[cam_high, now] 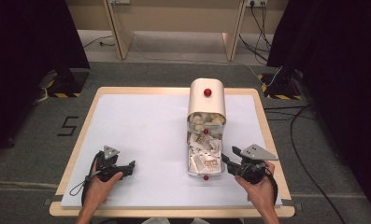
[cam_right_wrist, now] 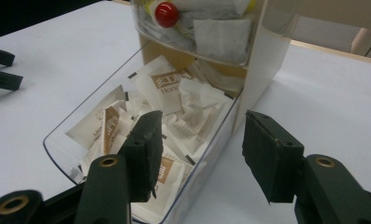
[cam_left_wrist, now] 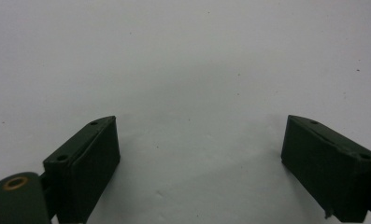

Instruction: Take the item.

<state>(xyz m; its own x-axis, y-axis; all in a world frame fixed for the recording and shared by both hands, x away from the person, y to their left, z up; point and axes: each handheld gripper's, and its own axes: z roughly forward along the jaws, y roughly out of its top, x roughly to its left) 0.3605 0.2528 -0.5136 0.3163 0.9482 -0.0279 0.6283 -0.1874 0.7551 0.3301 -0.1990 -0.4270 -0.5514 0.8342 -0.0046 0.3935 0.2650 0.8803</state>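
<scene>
Right gripper view: right gripper (cam_right_wrist: 199, 156) wide open, empty, one jaw over the pulled-out clear drawer (cam_right_wrist: 66, 154) of the cream dispenser (cam_high: 206, 100), the other outside its wall. Risk: closing here pinches the wall, not a sachet (cam_right_wrist: 162, 84). Left gripper (cam_high: 120, 167) open, empty, well off to the side over bare tabletop (cam_high: 141, 121).
</scene>
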